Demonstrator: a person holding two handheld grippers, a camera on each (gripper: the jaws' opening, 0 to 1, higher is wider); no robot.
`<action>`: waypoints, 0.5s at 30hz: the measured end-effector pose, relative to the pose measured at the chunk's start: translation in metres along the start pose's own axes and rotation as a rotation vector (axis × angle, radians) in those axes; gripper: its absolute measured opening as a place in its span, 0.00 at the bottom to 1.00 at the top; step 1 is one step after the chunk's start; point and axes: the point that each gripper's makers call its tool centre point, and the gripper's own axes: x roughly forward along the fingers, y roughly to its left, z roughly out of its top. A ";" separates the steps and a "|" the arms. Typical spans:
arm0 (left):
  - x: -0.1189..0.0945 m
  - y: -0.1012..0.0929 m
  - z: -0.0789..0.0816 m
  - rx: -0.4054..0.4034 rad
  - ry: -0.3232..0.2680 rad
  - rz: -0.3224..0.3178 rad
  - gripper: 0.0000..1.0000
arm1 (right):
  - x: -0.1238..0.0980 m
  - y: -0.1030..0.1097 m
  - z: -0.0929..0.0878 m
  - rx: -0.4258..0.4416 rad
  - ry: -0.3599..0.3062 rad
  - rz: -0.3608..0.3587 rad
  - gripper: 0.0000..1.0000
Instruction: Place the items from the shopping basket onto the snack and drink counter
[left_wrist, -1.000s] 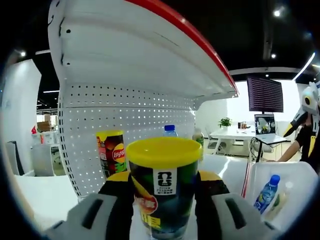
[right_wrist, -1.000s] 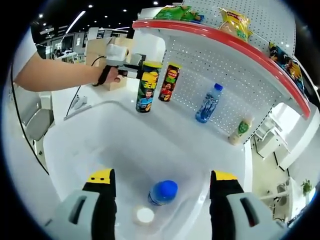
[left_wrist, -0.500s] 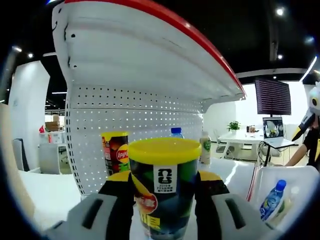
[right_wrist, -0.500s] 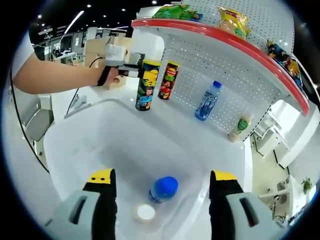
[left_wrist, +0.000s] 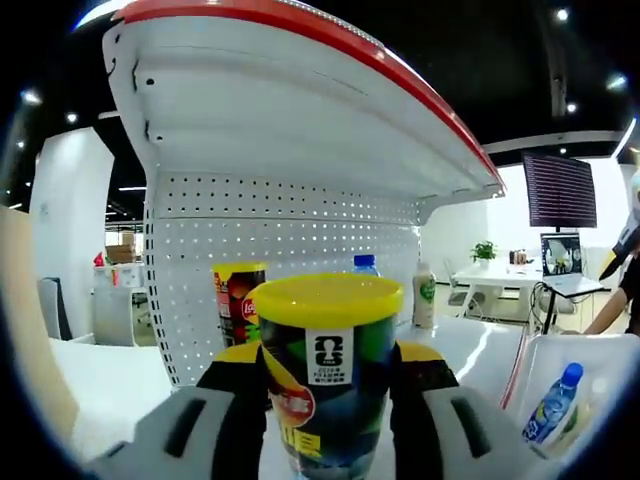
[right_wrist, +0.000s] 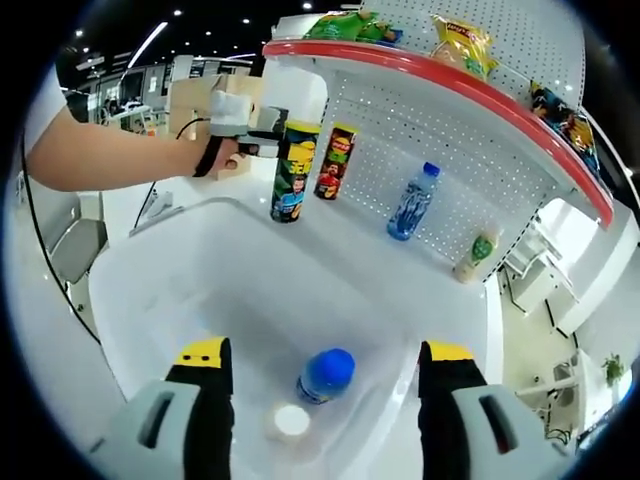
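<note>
Yellow-lidded can: a tall dark green tube (left_wrist: 328, 375) stands upright, long axis vertical, lid up, clamped between the jaws of the left gripper (left_wrist: 328, 400); in the right gripper view the same tube (right_wrist: 294, 172) rests on the white counter (right_wrist: 350, 250) with the gripper gripping it near the top.
Label on the can: a white tag with a black emblem and a red round badge; the small print is unreadable.
Neighbouring can: a second upright tube (right_wrist: 337, 162), red and green with a yellow lid, stands just beside it against the pegboard back (left_wrist: 290, 260); part of a Lay's logo shows in the left gripper view.
Counter drinks: a blue-capped water bottle (right_wrist: 413, 203) and a pale bottle with a green label (right_wrist: 476, 256) stand upright farther along.
Upper shelf: red-edged (right_wrist: 440, 90), carrying snack bags (right_wrist: 462, 42) whose writing is unreadable.
Shopping basket: a white bin (right_wrist: 180, 300) holding a blue-capped bottle (right_wrist: 326, 372) and a white-capped bottle (right_wrist: 291, 422), both seen cap-on from above.
Right gripper: held above the basket (right_wrist: 325, 370), jaws wide apart, gripping nothing.
</note>
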 end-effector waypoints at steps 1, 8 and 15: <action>-0.001 -0.001 0.000 0.006 0.001 -0.001 0.49 | -0.001 0.000 0.002 -0.004 -0.014 -0.003 0.75; -0.001 -0.002 -0.007 0.083 0.052 -0.017 0.50 | -0.005 -0.002 0.003 -0.009 -0.018 -0.006 0.76; -0.004 -0.001 -0.010 0.051 0.071 -0.017 0.58 | -0.011 -0.009 0.006 0.006 -0.053 -0.032 0.75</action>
